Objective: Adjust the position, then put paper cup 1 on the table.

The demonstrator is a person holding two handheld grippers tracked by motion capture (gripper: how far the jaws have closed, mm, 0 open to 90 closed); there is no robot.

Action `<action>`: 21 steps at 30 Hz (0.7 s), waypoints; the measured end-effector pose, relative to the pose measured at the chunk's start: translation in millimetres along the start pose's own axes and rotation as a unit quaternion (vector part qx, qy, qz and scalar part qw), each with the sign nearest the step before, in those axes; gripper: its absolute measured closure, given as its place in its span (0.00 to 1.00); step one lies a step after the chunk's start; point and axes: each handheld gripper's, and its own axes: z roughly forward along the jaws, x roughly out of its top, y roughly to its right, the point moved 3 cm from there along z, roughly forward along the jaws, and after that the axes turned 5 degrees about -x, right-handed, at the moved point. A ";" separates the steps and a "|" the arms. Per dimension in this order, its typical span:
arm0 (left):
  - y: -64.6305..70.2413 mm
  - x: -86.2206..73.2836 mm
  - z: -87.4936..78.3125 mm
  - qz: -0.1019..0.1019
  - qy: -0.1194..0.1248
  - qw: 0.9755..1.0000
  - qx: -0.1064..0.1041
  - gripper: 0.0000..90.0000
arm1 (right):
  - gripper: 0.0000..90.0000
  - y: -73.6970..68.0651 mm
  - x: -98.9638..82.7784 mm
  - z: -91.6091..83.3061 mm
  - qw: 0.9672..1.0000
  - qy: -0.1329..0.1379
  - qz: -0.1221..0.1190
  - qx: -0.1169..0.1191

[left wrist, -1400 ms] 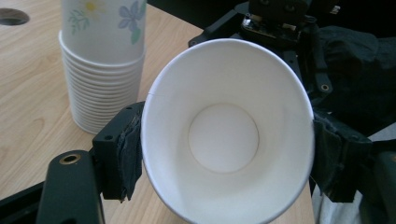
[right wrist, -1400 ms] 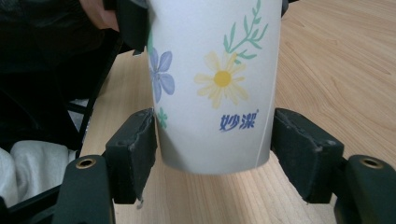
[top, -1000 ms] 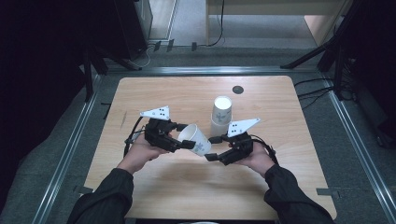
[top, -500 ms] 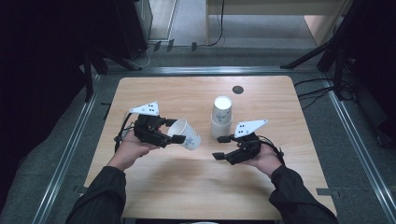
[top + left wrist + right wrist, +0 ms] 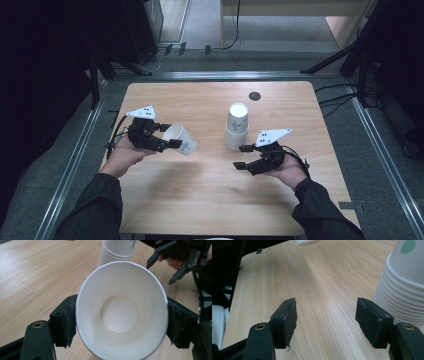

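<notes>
My left gripper (image 5: pixel 172 138) is shut on a white paper cup (image 5: pixel 180 139), held tilted above the left part of the wooden table (image 5: pixel 200 200). In the left gripper view the pads (image 5: pixel 67 322) squeeze the cup (image 5: pixel 122 312) into an oval, its mouth facing the camera. A stack of white paper cups (image 5: pixel 237 126) stands upright mid-table. My right gripper (image 5: pixel 241 157) hovers just in front of the stack, a little to its right. Its jaws have just been closing and nothing is between them. In the right gripper view (image 5: pixel 327 320) the stack (image 5: pixel 404 287) is beside the right pad.
A small black round disc (image 5: pixel 254 96) sits near the table's far edge. Metal rails (image 5: pixel 80 160) run along both sides of the table. Cables (image 5: pixel 340 95) lie on the floor at the right. Bare wood stretches in front of both hands.
My left gripper carried the cup leftward, away from the right gripper and the stack. The right gripper stayed near the stack and its jaws narrowed.
</notes>
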 end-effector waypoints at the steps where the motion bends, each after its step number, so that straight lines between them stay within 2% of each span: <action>1: -1.9 -0.3 -2.4 0.001 -0.004 1.000 0.005 0.26 | 0.38 0.0 0.0 -0.3 1.000 0.001 -0.001 -0.003; 4: -7.2 -0.6 -8.1 -0.002 -0.012 1.000 0.026 0.26 | 0.38 -0.2 0.8 -1.9 1.000 0.008 -0.004 -0.004; 14: -22.8 -0.6 -16.3 -0.013 -0.035 0.997 0.061 0.26 | 0.39 3.4 -1.6 -1.5 1.000 -0.003 0.005 -0.020; 19: -33.1 0.6 -16.7 -0.019 -0.055 0.995 0.087 0.26 | 0.40 4.3 -1.7 -2.3 1.000 -0.003 0.009 -0.023; 21: -38.5 0.8 -16.3 -0.024 -0.066 0.992 0.101 0.26 | 0.40 5.2 -1.5 -2.3 1.000 -0.001 0.009 -0.025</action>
